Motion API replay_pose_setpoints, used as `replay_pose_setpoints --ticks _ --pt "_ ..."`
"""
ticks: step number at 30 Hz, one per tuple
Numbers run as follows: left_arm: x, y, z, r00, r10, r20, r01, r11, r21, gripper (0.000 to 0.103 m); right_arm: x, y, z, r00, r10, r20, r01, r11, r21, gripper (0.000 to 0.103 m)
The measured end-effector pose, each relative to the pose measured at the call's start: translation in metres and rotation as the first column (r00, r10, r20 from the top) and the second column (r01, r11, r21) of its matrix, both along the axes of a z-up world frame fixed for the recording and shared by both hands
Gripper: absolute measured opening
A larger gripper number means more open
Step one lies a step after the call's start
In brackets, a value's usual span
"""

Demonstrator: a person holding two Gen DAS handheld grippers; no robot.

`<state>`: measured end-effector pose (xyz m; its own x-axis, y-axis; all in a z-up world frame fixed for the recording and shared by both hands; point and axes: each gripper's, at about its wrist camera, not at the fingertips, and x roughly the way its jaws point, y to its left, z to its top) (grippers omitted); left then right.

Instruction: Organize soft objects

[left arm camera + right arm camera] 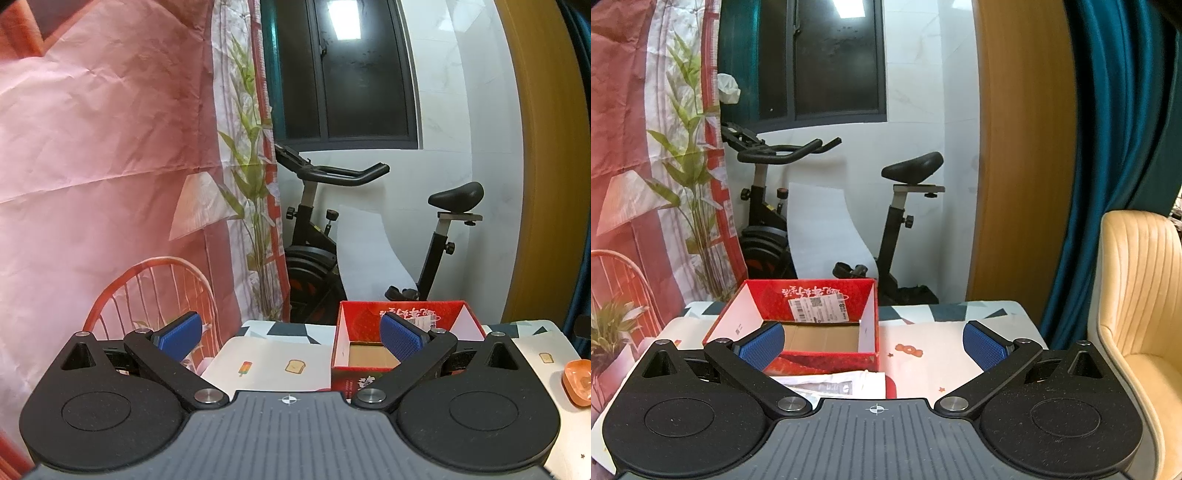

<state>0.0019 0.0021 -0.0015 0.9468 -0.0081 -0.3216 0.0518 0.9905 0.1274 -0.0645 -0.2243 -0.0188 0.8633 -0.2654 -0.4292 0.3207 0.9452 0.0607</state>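
Observation:
An open red cardboard box (402, 325) (812, 314) stands on the patterned table; what shows of its inside is bare brown cardboard. My left gripper (291, 338) is open and empty, held above the table's near left side, its right pad (400, 339) in front of the box. My right gripper (873, 345) is open and empty, just right of the box. A white printed packet (834, 384) lies on the table in front of the box, partly hidden by the right gripper's body.
An orange dish (578, 382) sits at the table's right edge. A beige padded chair (1137, 295) stands right of the table, an orange wire chair (147, 295) on the left. An exercise bike (820, 206) stands behind the table by the window.

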Motion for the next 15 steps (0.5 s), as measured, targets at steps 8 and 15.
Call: replay_pose_setpoints --ticks 8,15 --pt "-0.0007 -0.0001 -0.0007 1.000 0.001 -0.001 -0.001 1.000 -0.002 0.103 0.0000 -0.0003 0.0003 1.000 -0.001 0.000 0.001 1.000 -0.001 0.103" --pt "0.0001 0.0007 -0.0005 1.000 0.002 -0.003 -0.002 1.000 -0.011 0.103 -0.0001 -0.0008 -0.0002 1.000 0.000 0.003 0.000 1.000 0.000 0.103"
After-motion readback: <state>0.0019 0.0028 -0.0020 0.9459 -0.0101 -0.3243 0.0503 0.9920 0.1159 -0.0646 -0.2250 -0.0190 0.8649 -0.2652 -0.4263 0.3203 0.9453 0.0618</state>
